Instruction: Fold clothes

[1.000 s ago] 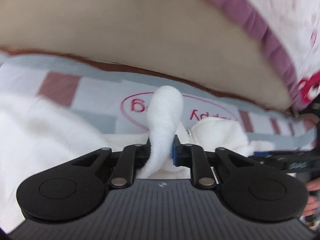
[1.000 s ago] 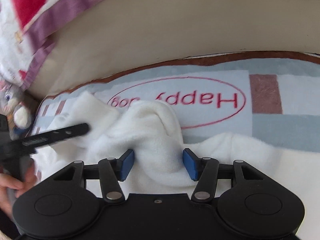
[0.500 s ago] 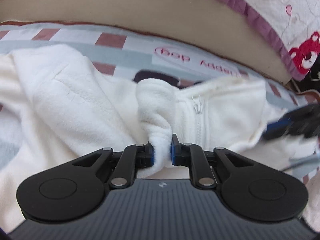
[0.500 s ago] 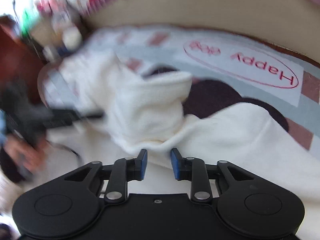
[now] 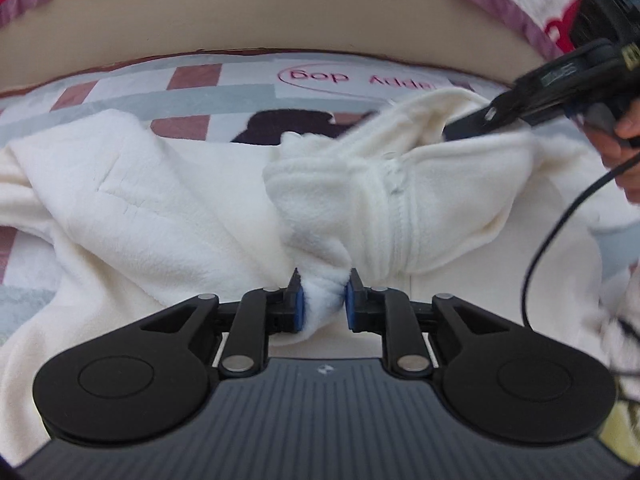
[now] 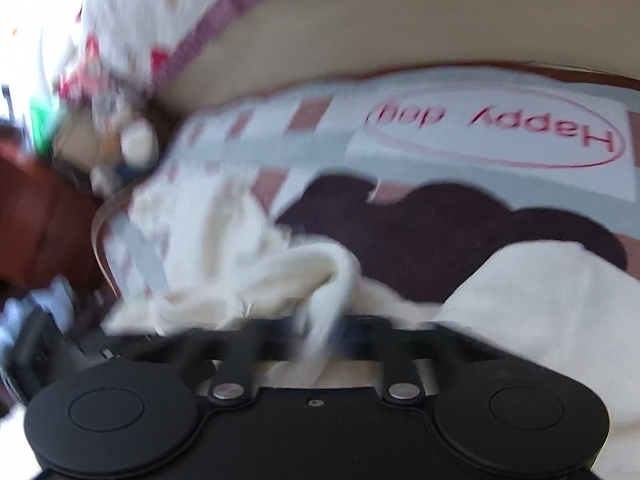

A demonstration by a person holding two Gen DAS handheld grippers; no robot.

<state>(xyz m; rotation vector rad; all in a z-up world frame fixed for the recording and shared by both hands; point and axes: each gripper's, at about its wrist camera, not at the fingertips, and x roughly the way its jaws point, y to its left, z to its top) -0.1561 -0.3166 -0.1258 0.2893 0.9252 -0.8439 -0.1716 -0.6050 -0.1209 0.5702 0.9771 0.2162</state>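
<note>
Left wrist view: the left claw (image 5: 322, 306) is clamped on a bunched fold of a cream fleece jacket (image 5: 160, 208), its blue pads (image 5: 298, 310) pressed into the pile. The jacket lies spread over a patchwork blanket (image 5: 192, 76) bearing a red "Happy dog" oval (image 5: 332, 78); its zipper (image 5: 394, 184) runs up just beyond the fingers. At upper right the right claw (image 5: 480, 122) reaches into the fleece, with a hand (image 5: 624, 144) and a black cable (image 5: 560, 220) behind it. A beige wall (image 5: 280, 12) rises beyond the blanket.

Right wrist view, heavily blurred: the right claw (image 6: 320, 332) has a twisted strand of the fleece between its fingers, which appear drawn in on it. The jacket (image 6: 540, 300) sprawls on both sides over the blanket (image 6: 320, 120), with the dark dog silhouette (image 6: 460, 224) and the "Happy dog" oval (image 6: 492, 132) behind it.
</note>
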